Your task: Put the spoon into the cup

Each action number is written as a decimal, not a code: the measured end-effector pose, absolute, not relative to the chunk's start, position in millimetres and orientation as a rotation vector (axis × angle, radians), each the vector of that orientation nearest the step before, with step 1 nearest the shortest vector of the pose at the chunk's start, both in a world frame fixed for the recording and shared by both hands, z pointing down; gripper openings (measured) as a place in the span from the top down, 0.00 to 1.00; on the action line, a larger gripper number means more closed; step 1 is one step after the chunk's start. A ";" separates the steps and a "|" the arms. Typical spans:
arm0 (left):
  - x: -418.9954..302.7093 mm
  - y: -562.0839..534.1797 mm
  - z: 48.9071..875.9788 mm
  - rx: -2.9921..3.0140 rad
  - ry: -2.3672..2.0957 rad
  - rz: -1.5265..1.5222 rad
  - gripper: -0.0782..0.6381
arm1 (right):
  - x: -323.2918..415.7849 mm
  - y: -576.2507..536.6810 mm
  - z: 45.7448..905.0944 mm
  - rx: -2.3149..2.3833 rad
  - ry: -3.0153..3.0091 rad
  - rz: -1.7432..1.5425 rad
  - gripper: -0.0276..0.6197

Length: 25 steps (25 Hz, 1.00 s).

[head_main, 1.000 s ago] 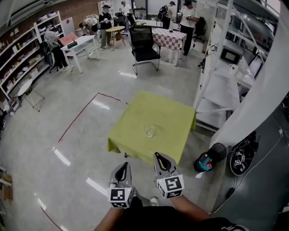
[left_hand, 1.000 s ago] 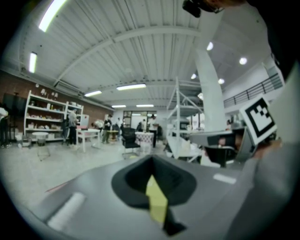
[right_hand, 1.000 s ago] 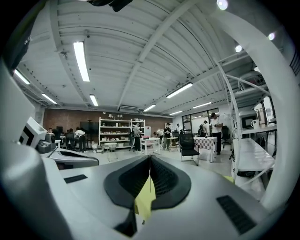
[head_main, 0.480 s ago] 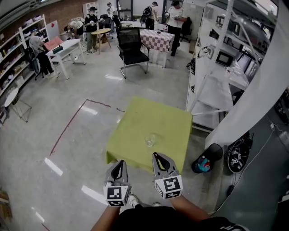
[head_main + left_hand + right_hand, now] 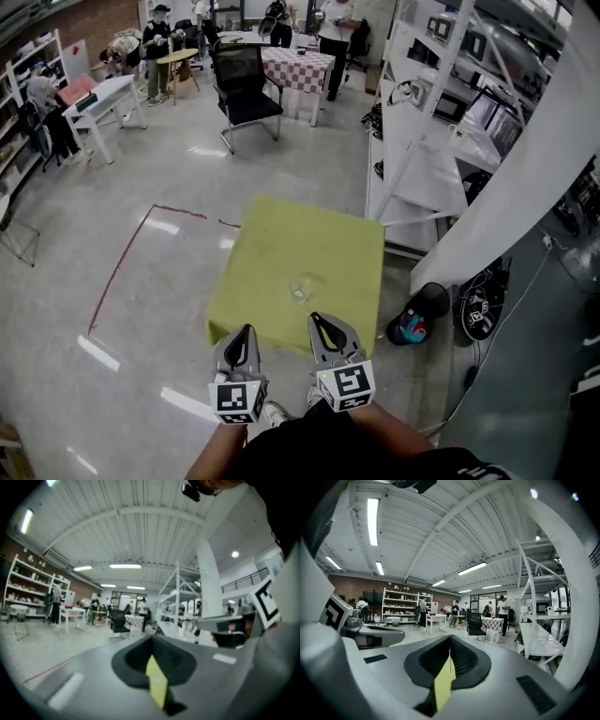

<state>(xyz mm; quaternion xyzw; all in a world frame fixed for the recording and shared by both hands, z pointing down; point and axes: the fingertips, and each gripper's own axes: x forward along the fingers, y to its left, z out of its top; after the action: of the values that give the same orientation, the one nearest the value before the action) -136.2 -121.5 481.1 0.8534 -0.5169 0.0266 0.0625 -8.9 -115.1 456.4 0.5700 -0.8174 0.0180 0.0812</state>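
Green-clothed table (image 5: 281, 244), glass cup (image 5: 302, 288) on it, nr front.

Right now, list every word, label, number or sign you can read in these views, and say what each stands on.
No text is readable in any view.
On the left hand-held gripper, the left cube: black-and-white square pattern only, no letters.
On the right hand-held gripper, the right cube: the same kind of pattern, no letters.
On the black bag on the floor: white marks, too small to read.
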 end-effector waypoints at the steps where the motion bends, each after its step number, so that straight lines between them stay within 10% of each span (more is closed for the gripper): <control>1: -131.5 -126.4 482.8 2.590 -1.551 0.090 0.88 | -5.6 -118.6 459.8 1.705 -2.435 0.060 0.94; 25: -67.4 -231.4 499.9 2.584 -1.612 0.278 0.88 | 75.6 -212.7 526.2 1.613 -2.401 0.250 0.94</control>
<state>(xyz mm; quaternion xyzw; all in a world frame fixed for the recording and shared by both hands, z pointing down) -67.4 -231.4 499.9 0.8443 -0.5265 0.0908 0.0415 75.6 -212.7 526.2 0.5516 -0.8212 0.0854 0.1186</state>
